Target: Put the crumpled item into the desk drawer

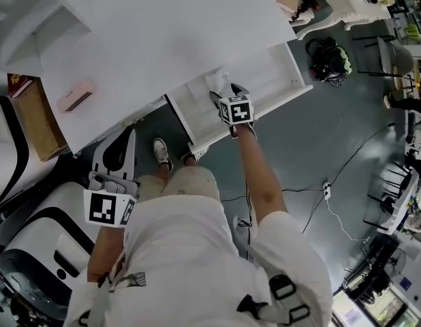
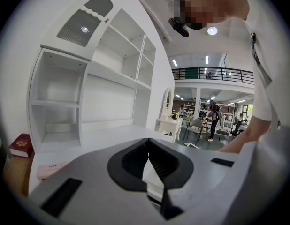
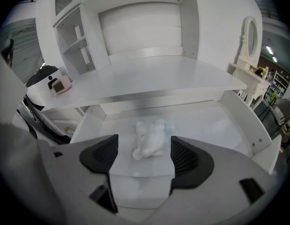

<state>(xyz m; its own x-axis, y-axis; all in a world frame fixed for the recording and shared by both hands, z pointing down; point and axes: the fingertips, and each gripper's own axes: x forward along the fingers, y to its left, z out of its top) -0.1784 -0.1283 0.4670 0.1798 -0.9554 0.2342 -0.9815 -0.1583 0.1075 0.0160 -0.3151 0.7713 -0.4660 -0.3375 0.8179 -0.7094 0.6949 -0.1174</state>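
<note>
Right gripper (image 3: pixel 143 159) fills the foreground of its own view, jaws spread wide with neither pad touching anything. Just beyond them the crumpled item (image 3: pixel 149 138), a white wad of paper or tissue, lies on the floor of the open drawer (image 3: pixel 220 121), under the front edge of the desk (image 3: pixel 149 78). The drop looks done, so the step in hand is getting out cleanly. Draw the gripper straight up and back with the jaws wide, so that no pad catches the light wad and drags it out. Clear the drawer's front wall before swinging aside. The left gripper (image 2: pixel 148 146) is held off by the person's side, jaws pressed together on nothing. It could push the drawer front shut squarely.
</note>
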